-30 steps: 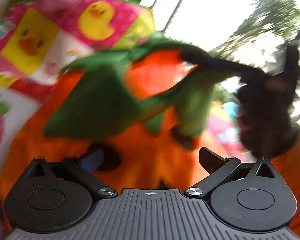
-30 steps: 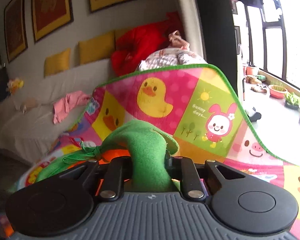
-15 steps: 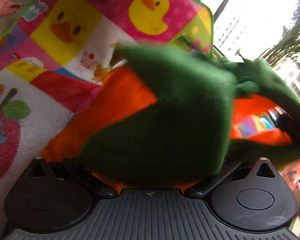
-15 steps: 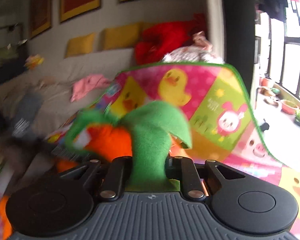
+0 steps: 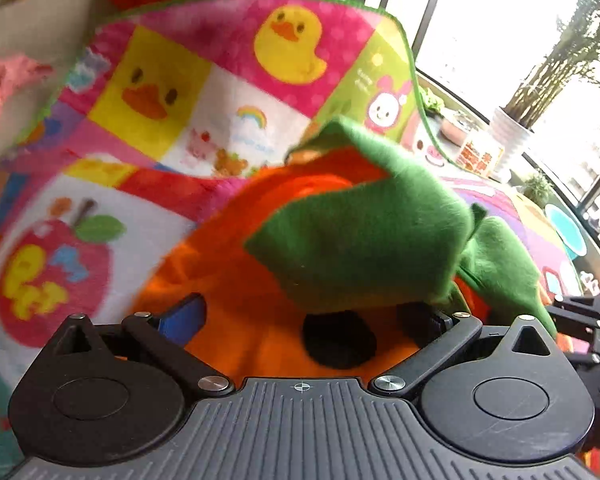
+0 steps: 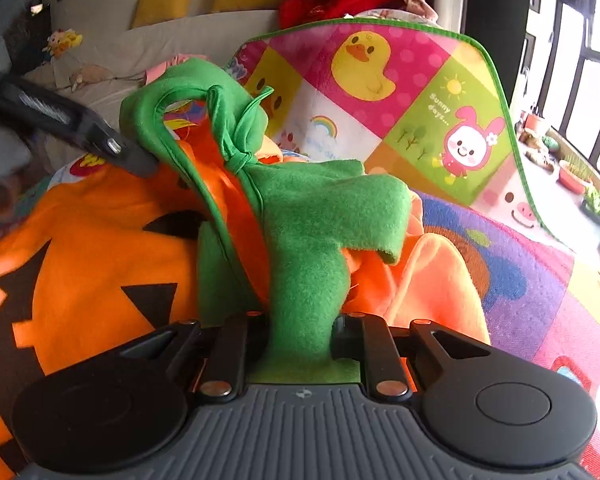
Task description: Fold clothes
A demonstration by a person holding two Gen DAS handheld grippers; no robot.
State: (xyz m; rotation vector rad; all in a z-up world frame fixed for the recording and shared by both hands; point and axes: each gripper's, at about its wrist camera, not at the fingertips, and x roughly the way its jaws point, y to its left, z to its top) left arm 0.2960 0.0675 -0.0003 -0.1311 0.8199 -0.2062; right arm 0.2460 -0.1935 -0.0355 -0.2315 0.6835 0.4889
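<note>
An orange pumpkin costume (image 6: 80, 248) with black face patches and a green leaf collar (image 6: 324, 208) lies on a colourful play mat (image 6: 440, 128). My right gripper (image 6: 302, 336) is shut on a green collar flap. In the left wrist view the costume (image 5: 240, 300) fills the centre, with a green flap (image 5: 364, 248) draped over it. My left gripper (image 5: 304, 320) is open, its fingers wide apart over the orange fabric, with nothing between them. The left gripper's finger (image 6: 100, 140) shows at the left of the right wrist view, touching the green neck loop.
A sofa (image 6: 180, 40) with yellow cushions, a red cushion and pink clothes stands behind the mat. The mat's far end is propped upright. Windows and potted plants (image 5: 512, 128) are on the right.
The left gripper has pulled back from the green collar and its open fingers show again. The right gripper has moved lower and closer to the mat, still holding the green flap.
</note>
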